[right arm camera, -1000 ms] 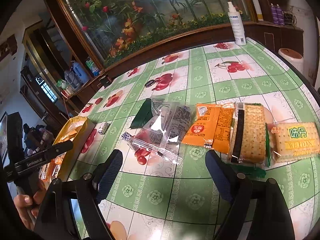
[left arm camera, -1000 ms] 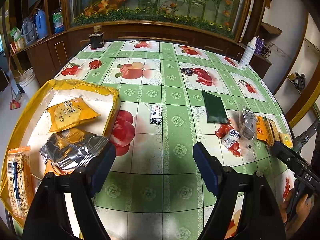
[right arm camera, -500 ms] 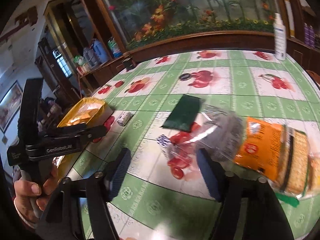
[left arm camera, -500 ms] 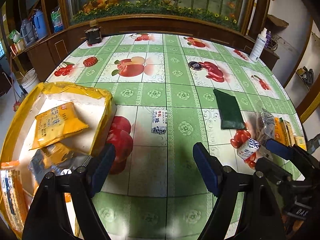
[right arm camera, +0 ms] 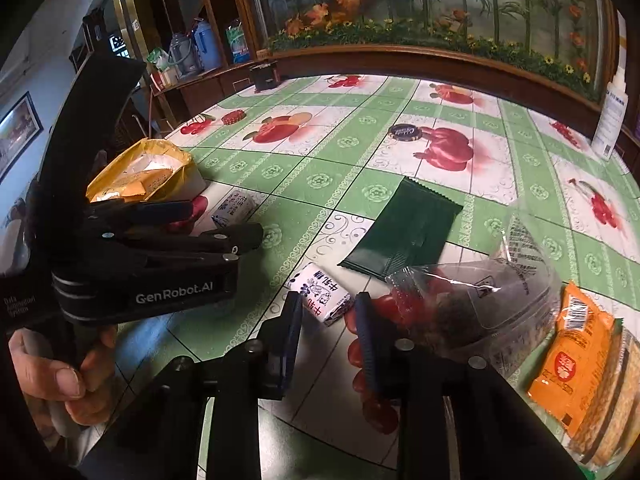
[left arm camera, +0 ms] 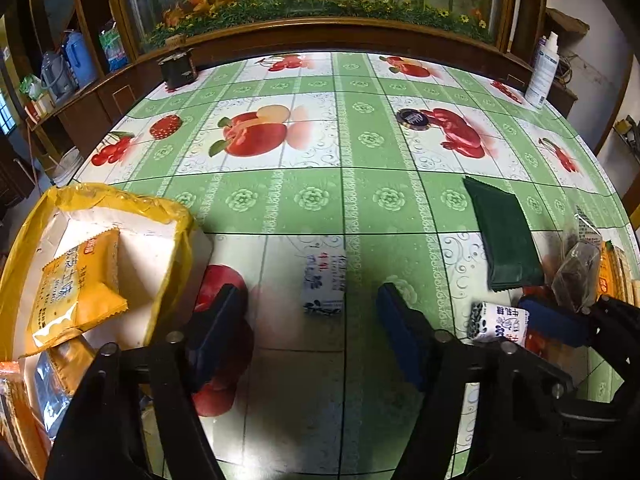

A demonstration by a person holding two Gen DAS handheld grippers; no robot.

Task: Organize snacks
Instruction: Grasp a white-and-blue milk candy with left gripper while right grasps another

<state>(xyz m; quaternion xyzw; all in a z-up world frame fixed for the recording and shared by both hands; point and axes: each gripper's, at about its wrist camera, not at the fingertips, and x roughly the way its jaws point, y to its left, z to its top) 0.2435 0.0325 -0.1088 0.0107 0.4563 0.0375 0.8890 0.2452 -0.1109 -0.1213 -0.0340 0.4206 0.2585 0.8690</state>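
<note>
Lying between the closing right claw [right arm camera: 328,320] jaws: a candy [right arm camera: 322,298].

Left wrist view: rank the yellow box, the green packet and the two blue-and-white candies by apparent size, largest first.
1. yellow box
2. green packet
3. Middle candy and right candy: look alike, no ranking between them.

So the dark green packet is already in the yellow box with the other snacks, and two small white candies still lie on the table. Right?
Not quite. The left wrist view shows the green packet lying on the table, well away from the yellow box. The two white candies do lie on the table.
</note>
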